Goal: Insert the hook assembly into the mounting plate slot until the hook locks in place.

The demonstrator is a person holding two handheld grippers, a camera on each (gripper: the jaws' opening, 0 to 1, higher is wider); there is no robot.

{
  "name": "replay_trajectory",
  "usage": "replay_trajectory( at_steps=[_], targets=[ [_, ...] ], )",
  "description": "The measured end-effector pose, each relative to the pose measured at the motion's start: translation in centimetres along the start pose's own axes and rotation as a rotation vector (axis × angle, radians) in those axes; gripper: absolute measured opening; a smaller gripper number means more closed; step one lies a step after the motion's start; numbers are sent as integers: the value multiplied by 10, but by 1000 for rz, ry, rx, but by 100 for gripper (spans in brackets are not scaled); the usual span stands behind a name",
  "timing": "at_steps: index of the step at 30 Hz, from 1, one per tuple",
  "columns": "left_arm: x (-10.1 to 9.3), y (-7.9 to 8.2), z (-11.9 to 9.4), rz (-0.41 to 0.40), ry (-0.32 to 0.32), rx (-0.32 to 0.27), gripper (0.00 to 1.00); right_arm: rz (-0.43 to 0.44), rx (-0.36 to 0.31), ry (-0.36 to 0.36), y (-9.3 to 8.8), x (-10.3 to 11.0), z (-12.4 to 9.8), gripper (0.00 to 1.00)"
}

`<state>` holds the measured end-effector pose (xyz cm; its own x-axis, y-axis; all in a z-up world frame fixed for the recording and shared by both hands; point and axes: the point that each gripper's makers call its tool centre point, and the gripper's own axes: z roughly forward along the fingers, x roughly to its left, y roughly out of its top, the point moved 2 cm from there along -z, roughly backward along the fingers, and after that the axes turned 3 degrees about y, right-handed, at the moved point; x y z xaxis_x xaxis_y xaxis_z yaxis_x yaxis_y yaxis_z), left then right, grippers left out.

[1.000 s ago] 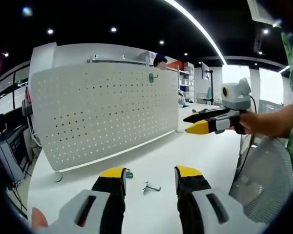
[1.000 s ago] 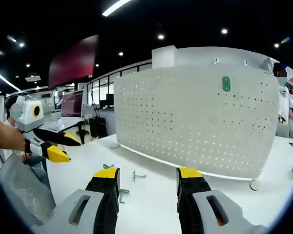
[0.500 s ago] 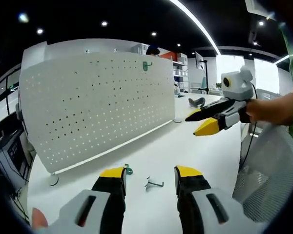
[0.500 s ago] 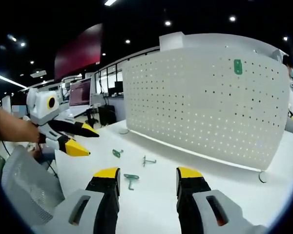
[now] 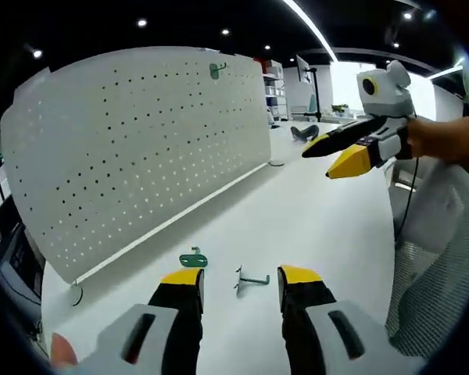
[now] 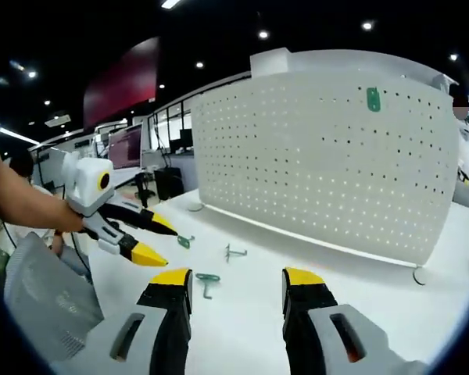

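The white perforated mounting plate point(image 5: 141, 148) stands upright on the white table point(image 5: 313, 234), with a green hook point(image 5: 216, 70) hung near its top edge. A green hook piece point(image 5: 193, 258) and a bare metal hook point(image 5: 252, 279) lie on the table just past my left gripper point(image 5: 240, 277), which is open and empty. My right gripper point(image 5: 322, 160) hovers open above the table to the right. In the right gripper view the plate point(image 6: 320, 172) fills the back. The metal hook point(image 6: 234, 251) and two green pieces point(image 6: 207, 281) point(image 6: 185, 241) lie ahead of my open right gripper point(image 6: 236, 279), and the left gripper point(image 6: 167, 244) hangs over the leftmost piece.
A grey mesh chair back point(image 5: 430, 281) stands at the table's right edge. The plate rests on small feet point(image 6: 413, 275). Desks with monitors point(image 6: 129, 168) fill the room behind. The table's front half is bare white surface.
The left gripper has come lower and closer to the loose hooks on the table. The right gripper has stayed above the table. Both stay open.
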<state>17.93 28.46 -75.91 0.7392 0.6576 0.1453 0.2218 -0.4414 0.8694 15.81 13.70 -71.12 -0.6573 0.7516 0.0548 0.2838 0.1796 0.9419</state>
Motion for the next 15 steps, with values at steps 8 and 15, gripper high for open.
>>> replay_trajectory(
  at_steps=[8,15],
  targets=[
    [1,-15,20,35,-32,58,37,5,4,6,-2,0,-1,46],
    [2,-29,33,48,-57,113,32,12,0,0,-1,-2,-3,46]
  ],
)
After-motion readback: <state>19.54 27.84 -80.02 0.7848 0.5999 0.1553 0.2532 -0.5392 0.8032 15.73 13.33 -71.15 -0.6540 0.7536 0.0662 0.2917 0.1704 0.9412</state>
